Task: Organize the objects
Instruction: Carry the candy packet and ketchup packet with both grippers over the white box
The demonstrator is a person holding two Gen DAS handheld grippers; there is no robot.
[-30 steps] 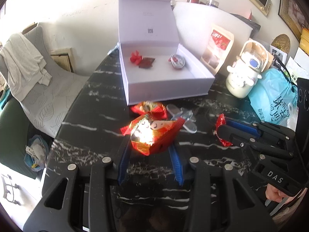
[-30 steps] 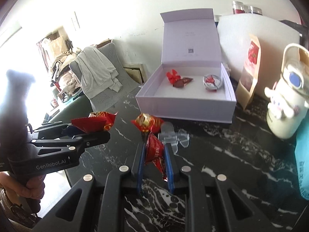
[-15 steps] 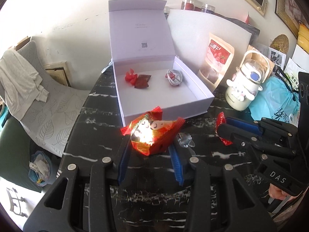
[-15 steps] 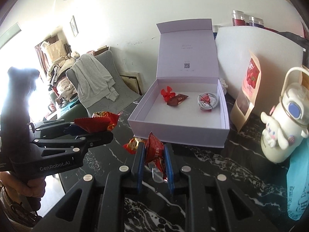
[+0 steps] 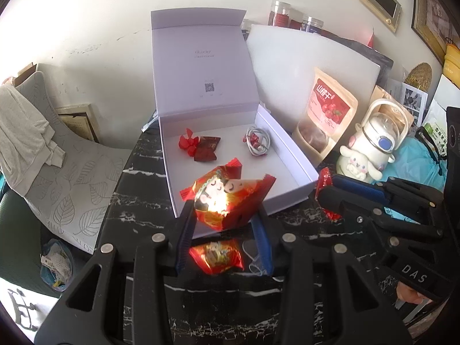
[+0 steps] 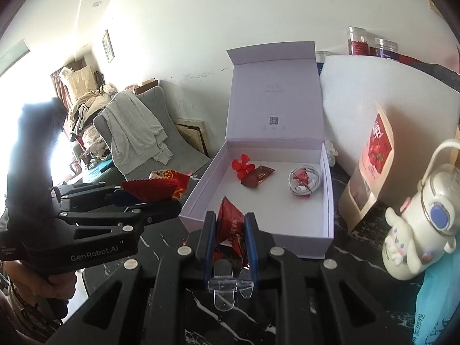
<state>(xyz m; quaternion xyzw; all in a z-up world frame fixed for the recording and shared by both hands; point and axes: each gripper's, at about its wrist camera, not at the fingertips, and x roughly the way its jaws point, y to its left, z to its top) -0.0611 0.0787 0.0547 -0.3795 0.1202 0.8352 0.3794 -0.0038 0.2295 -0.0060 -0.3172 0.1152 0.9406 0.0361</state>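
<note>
Pinching a shiny red foil snack packet (image 5: 227, 198), the left gripper (image 5: 225, 224) is hanging over the front edge of the open white cardboard box (image 5: 287, 198); the right gripper (image 6: 230, 230) is squeezing a small red candy wrapper (image 6: 230, 221) there too. Letting go too early could be dropping them outside onto the black marble table (image 5: 138, 201).

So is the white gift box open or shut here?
Open: the white gift box has its lid standing upright at the back, the inside showing with candies and a coiled cable.

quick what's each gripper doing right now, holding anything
Left hand-held gripper: shut on a large red snack packet.
Right hand-held gripper: shut on a small red candy wrapper.
</note>
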